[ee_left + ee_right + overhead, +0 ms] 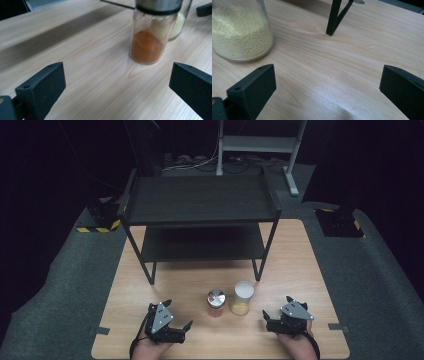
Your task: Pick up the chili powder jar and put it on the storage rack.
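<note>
Two glass jars stand side by side on the wooden table. The left jar has a silver lid and holds orange powder. The right jar has a white lid and holds pale yellow grains. My left gripper rests near the table's front edge, left of the orange jar, open with nothing between its jaws. My right gripper rests at the front right, just right of the yellow jar, open and empty too. In the left gripper view the orange jar stands ahead, between the jaws but well beyond them.
A black two-level metal shelf stands at the back of the table, both levels bare. One of its legs meets the wood close behind the yellow jar. Grey carpet surrounds the table; cables and a stand lie beyond.
</note>
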`<state>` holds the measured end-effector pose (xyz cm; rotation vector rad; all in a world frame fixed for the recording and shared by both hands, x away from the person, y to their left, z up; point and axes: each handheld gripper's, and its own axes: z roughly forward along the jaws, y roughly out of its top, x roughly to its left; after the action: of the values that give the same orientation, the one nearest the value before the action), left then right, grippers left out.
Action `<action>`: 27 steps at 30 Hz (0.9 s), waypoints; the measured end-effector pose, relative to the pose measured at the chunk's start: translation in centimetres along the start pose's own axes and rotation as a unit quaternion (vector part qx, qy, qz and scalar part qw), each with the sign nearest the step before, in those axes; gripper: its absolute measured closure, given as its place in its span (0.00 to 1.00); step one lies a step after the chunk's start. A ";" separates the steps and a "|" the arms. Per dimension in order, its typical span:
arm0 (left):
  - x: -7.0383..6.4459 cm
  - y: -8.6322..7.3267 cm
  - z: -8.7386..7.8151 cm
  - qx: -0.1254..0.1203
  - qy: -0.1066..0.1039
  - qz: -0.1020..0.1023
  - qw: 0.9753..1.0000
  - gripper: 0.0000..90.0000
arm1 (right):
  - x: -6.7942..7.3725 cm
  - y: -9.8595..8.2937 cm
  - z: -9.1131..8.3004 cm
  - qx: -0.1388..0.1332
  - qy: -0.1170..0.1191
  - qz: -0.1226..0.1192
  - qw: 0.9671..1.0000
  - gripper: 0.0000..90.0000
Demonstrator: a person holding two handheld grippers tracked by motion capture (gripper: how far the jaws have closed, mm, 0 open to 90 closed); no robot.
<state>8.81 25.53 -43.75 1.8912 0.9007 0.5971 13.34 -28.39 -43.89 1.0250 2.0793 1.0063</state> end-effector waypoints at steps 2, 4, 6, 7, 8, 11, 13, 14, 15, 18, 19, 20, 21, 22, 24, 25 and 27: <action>-0.1 0.2 0.2 -0.006 -0.005 -0.003 1.000 0.01 | 0.0 0.0 -0.1 0.000 0.000 0.000 1.000 0.00; -0.3 0.4 0.4 -0.010 -0.008 0.000 1.000 0.01 | 0.0 -0.1 -0.1 -0.001 0.000 0.001 1.000 0.00; -0.6 0.6 0.6 -0.015 -0.011 0.004 1.000 0.01 | 0.1 -0.1 -0.1 -0.002 -0.001 0.000 1.000 0.00; -0.7 0.6 0.7 -0.016 -0.011 0.006 1.000 0.01 | 0.1 -0.1 -0.1 -0.002 -0.001 -0.001 1.000 0.00; -0.7 0.7 0.7 -0.018 -0.012 0.008 1.000 0.01 | 0.1 -0.1 -0.1 -0.001 -0.002 -0.001 1.000 0.00; -0.9 0.9 1.0 -0.024 -0.016 0.010 1.000 0.01 | 0.1 -0.2 -0.2 -0.002 -0.002 0.000 1.000 0.00; -1.0 0.9 1.1 -0.027 -0.018 0.011 0.999 0.01 | 0.1 -0.2 -0.2 -0.002 -0.002 0.001 1.000 0.00; -1.0 1.0 1.3 -0.029 -0.019 0.010 0.999 0.01 | 0.1 -0.2 -0.2 -0.002 -0.003 0.001 1.000 0.00; -1.0 1.0 1.3 -0.030 -0.021 0.011 0.999 0.01 | 0.2 -0.2 -0.2 -0.002 -0.003 0.000 1.000 0.00; -1.2 1.3 1.8 -0.035 -0.029 0.014 0.999 0.01 | 0.2 -0.2 -0.2 -0.003 -0.004 -0.002 1.000 0.00; -1.2 1.3 1.9 -0.036 -0.031 0.015 0.999 0.01 | 0.2 -0.2 -0.2 -0.003 -0.003 -0.001 1.000 0.00; -1.3 1.4 2.0 -0.037 -0.033 0.015 0.999 0.01 | 0.2 -0.2 -0.2 -0.002 -0.003 -0.001 1.000 0.00; -1.4 1.4 2.2 -0.040 -0.035 0.016 0.998 0.01 | 0.2 -0.1 -0.2 -0.001 -0.003 -0.001 1.000 0.00; -1.4 1.5 2.4 -0.042 -0.038 0.017 0.998 0.01 | 0.2 -0.1 -0.2 0.000 -0.003 0.000 1.000 0.00; -1.5 1.7 2.9 -0.044 -0.043 0.018 0.998 0.01 | 0.1 -0.2 -0.2 -0.002 -0.002 0.001 1.000 0.00; -1.6 1.8 3.1 -0.045 -0.045 0.018 0.998 0.01 | 0.1 -0.3 -0.3 -0.005 -0.002 0.001 1.000 0.00; -1.7 2.0 3.6 -0.049 -0.048 0.022 0.997 0.01 | 0.1 -0.3 -0.3 -0.005 -0.003 0.000 1.000 0.00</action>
<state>10.99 21.69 -43.63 1.8396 0.7568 0.5610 12.88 -28.52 -43.99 1.0231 2.0683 1.0115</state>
